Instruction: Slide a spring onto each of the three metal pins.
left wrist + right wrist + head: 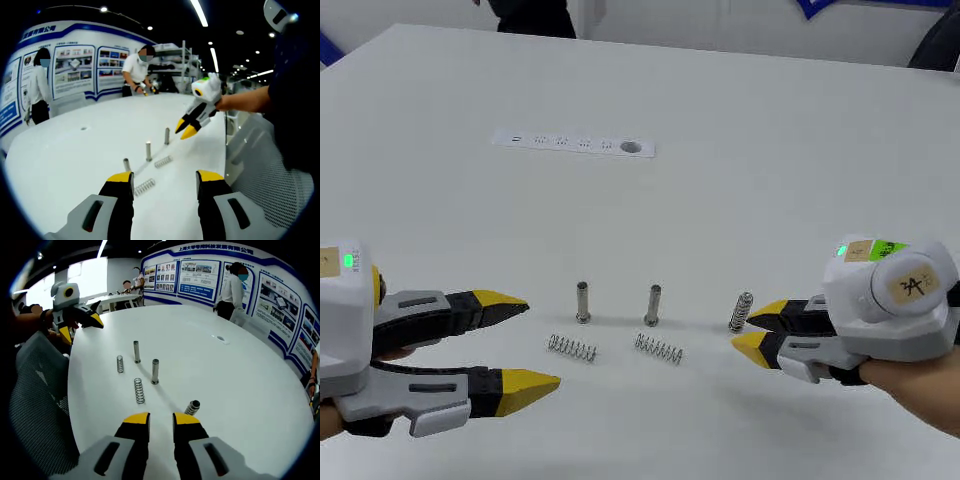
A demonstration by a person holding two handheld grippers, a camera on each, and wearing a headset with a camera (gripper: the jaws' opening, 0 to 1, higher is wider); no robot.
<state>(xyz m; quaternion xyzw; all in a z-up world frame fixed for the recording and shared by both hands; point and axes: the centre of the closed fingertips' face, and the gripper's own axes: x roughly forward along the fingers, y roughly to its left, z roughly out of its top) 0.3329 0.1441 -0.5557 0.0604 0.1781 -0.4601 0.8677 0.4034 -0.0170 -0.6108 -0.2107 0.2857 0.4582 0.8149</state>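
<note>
Head view shows a white surface (740, 200) with three metal pins standing upright in a row on its near part. The left pin (583, 302) and the middle pin (653, 304) are bare. The right pin (747, 297) has a fitted spring (740, 316) around it.

Two more springs lie flat just near of the bare pins: the left spring (571, 348) and the middle spring (658, 348).

The left tongs (542, 342) are wide open and empty, at the left of the row and apart from it. The right tongs (742, 334) are only a little open, with nothing between them, and their tips are just beside the right pin.

A round sticker (910, 285) on the right tongs seems to read "3A". Far on the surface is a flat socket strip (572, 144). In the left gripper view, blue-and-white boards (75, 67) carry writing too small to read.
</note>
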